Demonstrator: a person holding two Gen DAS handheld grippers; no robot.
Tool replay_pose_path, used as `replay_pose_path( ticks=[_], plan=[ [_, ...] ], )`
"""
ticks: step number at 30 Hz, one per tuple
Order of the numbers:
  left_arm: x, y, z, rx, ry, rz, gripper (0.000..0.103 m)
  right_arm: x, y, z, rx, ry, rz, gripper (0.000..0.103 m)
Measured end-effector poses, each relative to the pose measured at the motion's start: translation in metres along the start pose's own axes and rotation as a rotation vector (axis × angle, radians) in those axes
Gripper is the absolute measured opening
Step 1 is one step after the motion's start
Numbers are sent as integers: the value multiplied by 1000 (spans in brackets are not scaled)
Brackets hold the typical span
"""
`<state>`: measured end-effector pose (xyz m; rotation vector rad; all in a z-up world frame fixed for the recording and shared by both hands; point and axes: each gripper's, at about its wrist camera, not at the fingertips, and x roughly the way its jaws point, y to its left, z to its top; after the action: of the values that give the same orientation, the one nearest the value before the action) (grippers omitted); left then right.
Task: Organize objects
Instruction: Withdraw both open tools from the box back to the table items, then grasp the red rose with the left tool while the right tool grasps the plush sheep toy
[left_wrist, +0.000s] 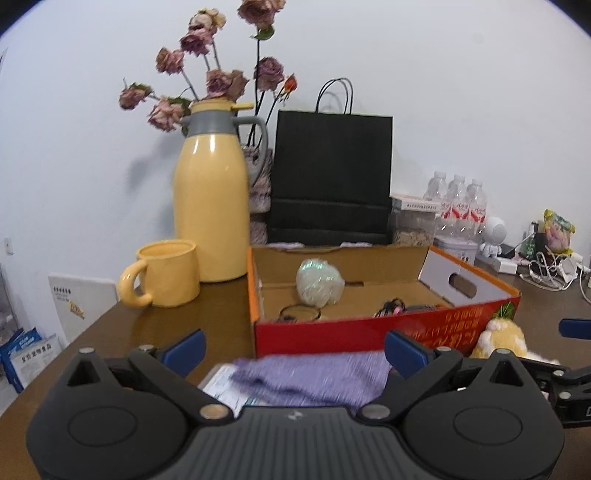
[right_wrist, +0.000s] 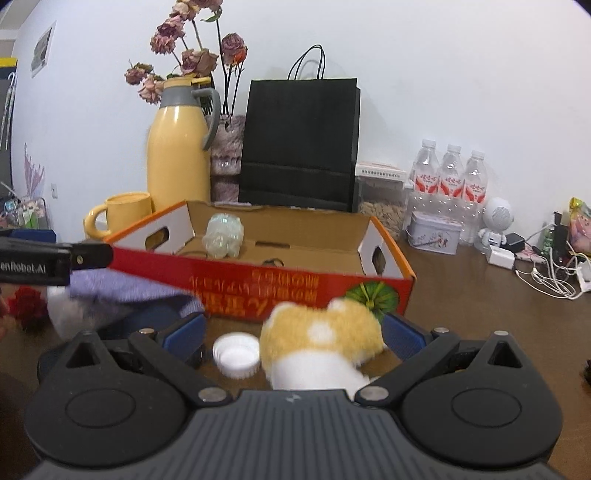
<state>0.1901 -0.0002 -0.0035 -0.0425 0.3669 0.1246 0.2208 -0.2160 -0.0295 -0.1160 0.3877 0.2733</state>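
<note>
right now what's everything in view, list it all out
cardboard box: 1, red outside, open, table centre
iridescent figurine: 1, pale, inside box
cables: dark, inside box, count unclear
purple cloth: 1, in front of box, between left fingers
plush toy: 1, yellow and white, in front of box, between right fingers
white cap: 1, on table left of plush
thermos: 1, yellow, behind mug
mug: 1, yellow, left of box
dried roses: several, dusty pink, behind thermos
paper bag: 1, black, behind box
water bottles: 3, clear, right rear
tin: 1, pale, before bottles
left gripper: open
right gripper: open
</note>
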Motion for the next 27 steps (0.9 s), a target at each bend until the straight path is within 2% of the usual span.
replay_pose_path(
  ticks=[16,27],
  plan=[
    [-36,29,-18,22,19,24,103,-25,-1,-23,21,39,-6,103],
    [-42,57,-24,-9,58,78,103,-17,-3,-26,36,97,-30,103]
  ],
)
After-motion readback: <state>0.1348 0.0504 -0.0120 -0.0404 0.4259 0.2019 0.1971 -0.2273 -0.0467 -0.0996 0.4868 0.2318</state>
